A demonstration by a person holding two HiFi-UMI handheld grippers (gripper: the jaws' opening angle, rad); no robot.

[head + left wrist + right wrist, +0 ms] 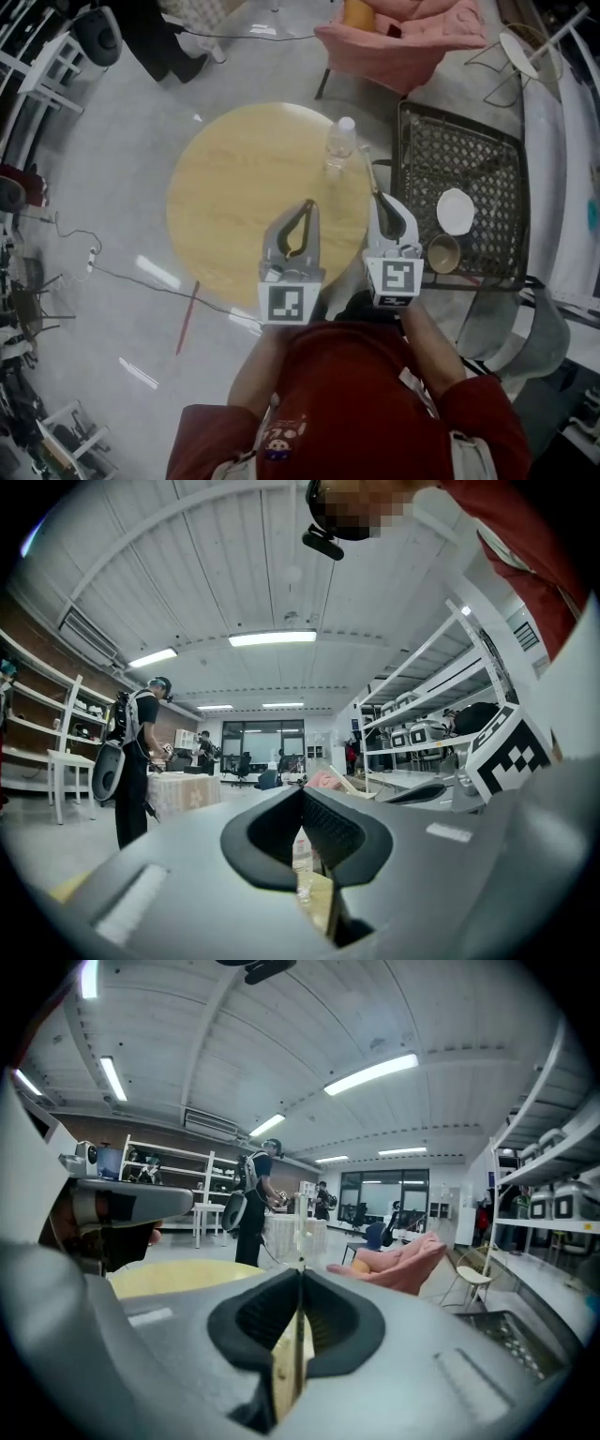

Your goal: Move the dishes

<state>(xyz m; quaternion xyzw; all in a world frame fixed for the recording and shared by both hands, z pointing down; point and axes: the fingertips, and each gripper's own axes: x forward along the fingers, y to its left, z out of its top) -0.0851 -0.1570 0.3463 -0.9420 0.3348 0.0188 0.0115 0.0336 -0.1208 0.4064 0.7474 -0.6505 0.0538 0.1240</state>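
Observation:
On the black mesh table (469, 150) at the right lie a white plate (456, 211) and a brown bowl (443, 253). My right gripper (377, 195) hovers at the round wooden table's (234, 187) right edge, just left of the dishes. It is shut on a thin pale stick (367, 169), which pokes out past its tips toward the bottle. In the right gripper view the stick (299, 1232) rises from the closed right gripper (300, 1274). My left gripper (307, 203) is shut and empty above the wooden table. In its own view the left gripper (302, 794) has its jaws together.
A clear water bottle (342, 141) stands on the wooden table's far right part. A pink armchair (403, 42) is beyond the tables and a white folding chair (520, 52) at the far right. Cables (112, 272) run over the floor at the left. People stand in the background.

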